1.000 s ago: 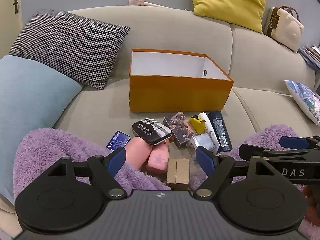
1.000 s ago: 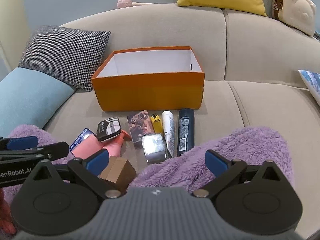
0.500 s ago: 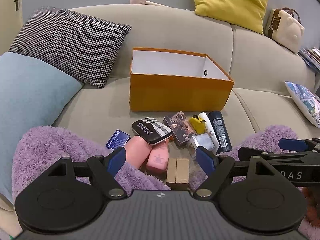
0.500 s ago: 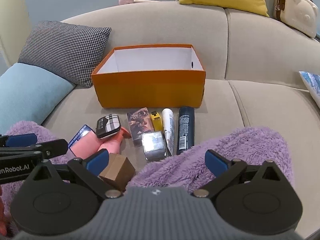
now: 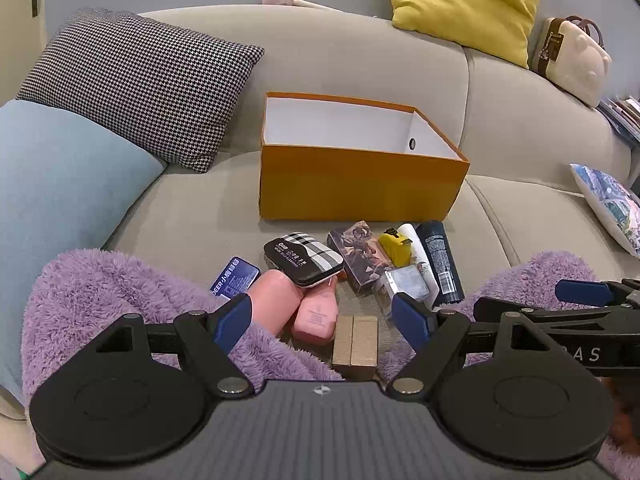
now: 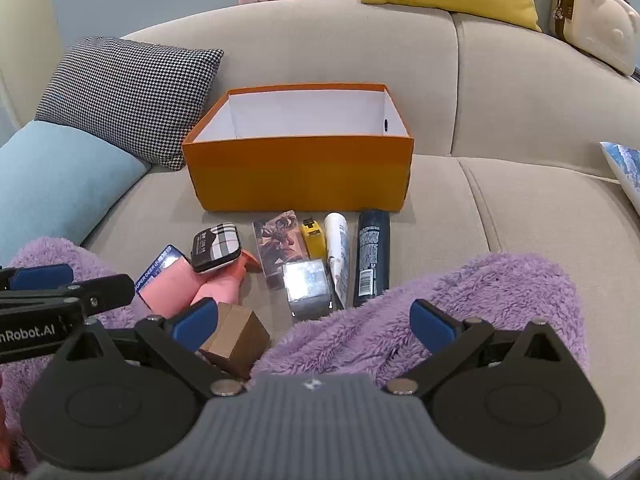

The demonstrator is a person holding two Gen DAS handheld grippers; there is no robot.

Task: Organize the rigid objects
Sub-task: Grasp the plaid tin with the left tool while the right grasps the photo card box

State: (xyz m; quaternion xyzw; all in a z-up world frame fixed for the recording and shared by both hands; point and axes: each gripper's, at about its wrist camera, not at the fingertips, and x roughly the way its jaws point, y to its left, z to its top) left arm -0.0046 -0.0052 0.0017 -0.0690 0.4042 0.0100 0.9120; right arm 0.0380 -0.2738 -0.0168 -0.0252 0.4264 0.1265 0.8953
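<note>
Both tongs hang low over the sofa with nothing between their fingers: the left tongs (image 5: 322, 318) are spread wide above the near end of the pile, and the right tongs (image 6: 314, 322) are just as wide, poised over the purple fleece blanket (image 6: 460, 304).

As far as I can tell, the sorting has not started. The orange box (image 5: 352, 184) sits on the beige sofa (image 5: 192, 208) seat with its white inside bare, and every loose item lies in front of it, between the box and the tongs. From left to right there is a blue card packet (image 5: 236, 278), a pink bottle (image 5: 276, 296) and a pink flat bottle (image 5: 314, 314), with a plaid tin (image 5: 304, 258) resting on top of them. Then come an illustrated card box (image 5: 358, 254), a yellow tape measure (image 5: 396, 246), a white tube (image 6: 336, 248) and a dark spray can (image 5: 438, 262) lying side by side. A shiny foil cube (image 6: 308, 286) sits nearer, and two wooden blocks (image 5: 356, 340) lie closest to the left tongs.

So all ten or so pieces are left to go, I'd say. The wooden blocks look the easiest first pick for the left side, being nearest and square-sided.
</note>
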